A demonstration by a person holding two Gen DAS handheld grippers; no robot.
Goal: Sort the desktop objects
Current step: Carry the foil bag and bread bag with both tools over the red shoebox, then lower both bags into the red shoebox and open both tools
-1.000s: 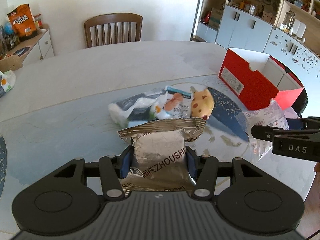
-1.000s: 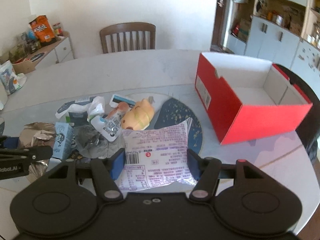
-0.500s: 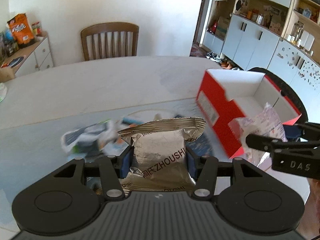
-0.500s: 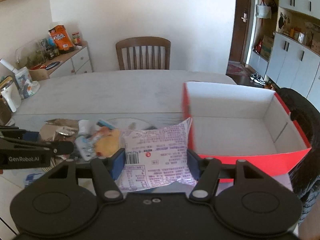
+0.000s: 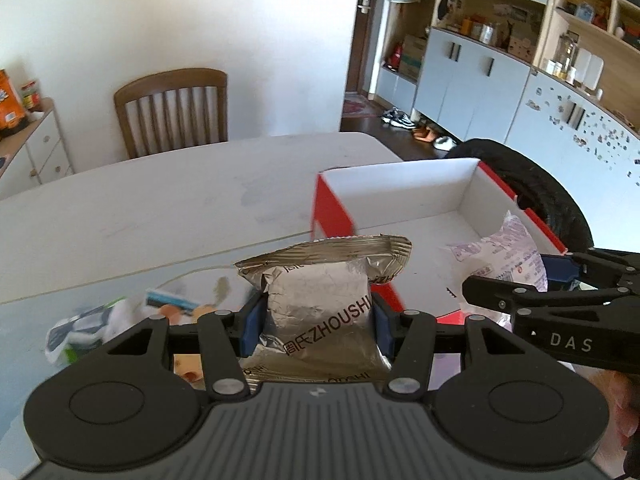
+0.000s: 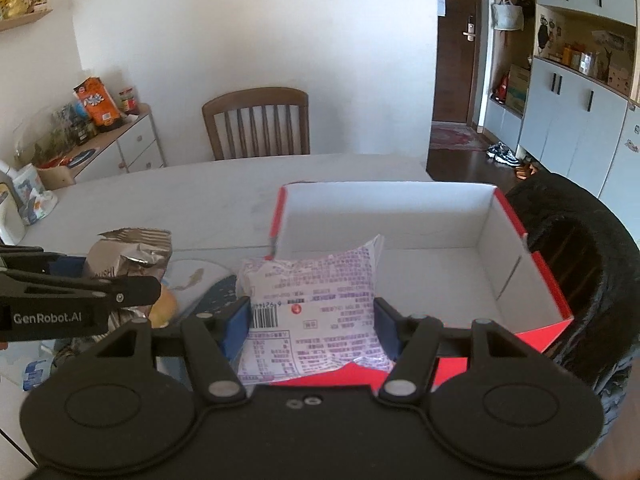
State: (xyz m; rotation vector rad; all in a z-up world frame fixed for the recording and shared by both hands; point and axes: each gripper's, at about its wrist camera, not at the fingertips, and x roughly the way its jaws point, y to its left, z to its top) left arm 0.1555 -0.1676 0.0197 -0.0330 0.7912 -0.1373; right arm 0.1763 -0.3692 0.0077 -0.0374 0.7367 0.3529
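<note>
A pale dining table (image 6: pixel 180 200) carries an open red box (image 6: pixel 520 216), its white inside bare as far as either view shows. The left gripper (image 5: pixel 316 320) clamps a silver foil packet (image 5: pixel 320 304) just short of the box; the right gripper (image 6: pixel 312 320) pinches a white purple-printed packet (image 6: pixel 316 292) over the box's near wall. Neither is dropped yet, and a pile of snacks (image 5: pixel 120 316) remains. Only the right view shows the box floor fully.

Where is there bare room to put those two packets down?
The red box has a bare white floor, walled all round. The far tabletop between the box and the wooden chair is bare too. It is crowded left of the box, in the snack pile.
</note>
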